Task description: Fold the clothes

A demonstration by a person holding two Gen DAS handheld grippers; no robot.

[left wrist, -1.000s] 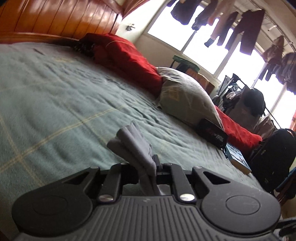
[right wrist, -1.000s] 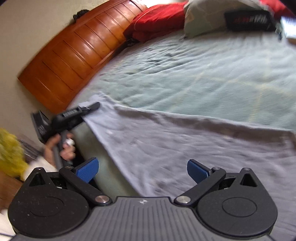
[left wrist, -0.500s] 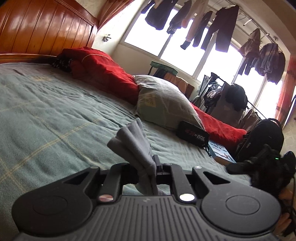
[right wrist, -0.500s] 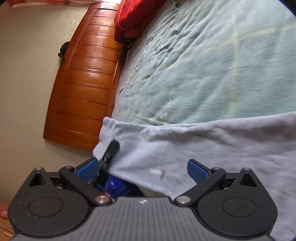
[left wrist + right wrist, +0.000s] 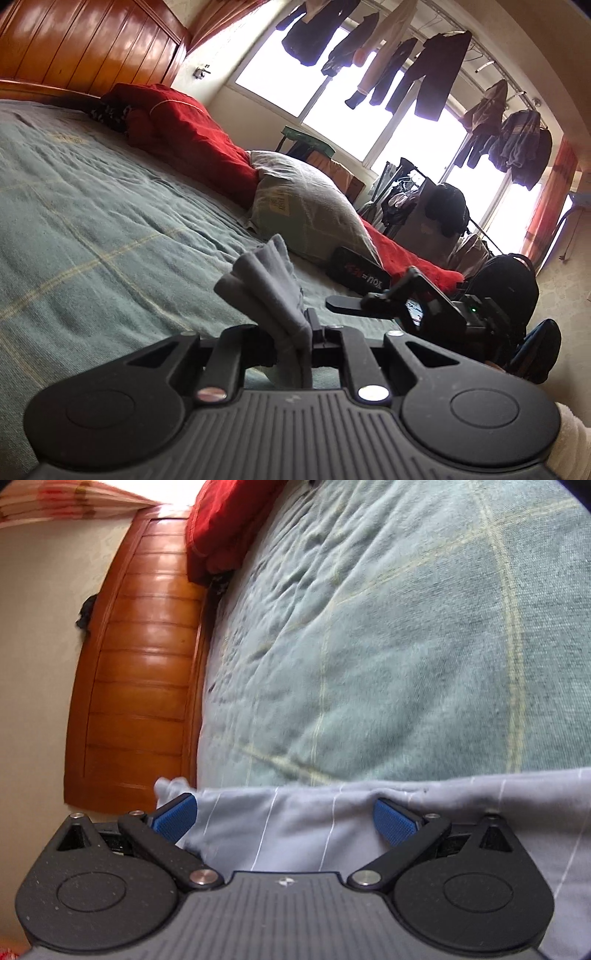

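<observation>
Grey garment (image 5: 269,284) pinched by left gripper (image 5: 295,332) | right gripper (image 5: 284,816) spread, tilted

Two claw-mounted fisheye cameras looking over one bed from low and close.

The left wrist camera is sitting low just above the green bedspread (image 5: 110,229), looking along the left claw (image 5: 295,332) across the bed toward the red quilt (image 5: 192,140), the pillow (image 5: 306,210) and the bright windows (image 5: 332,85) beyond. The right wrist camera is looking along the right claw (image 5: 284,818), tilted down and rolled, so the wooden headboard (image 5: 136,672) is standing on end at the left. Both views are sharing the bedspread, headboard, red quilt and the grey garment (image 5: 295,834) near the lens; the left view is also catching the right claw beside it.
</observation>
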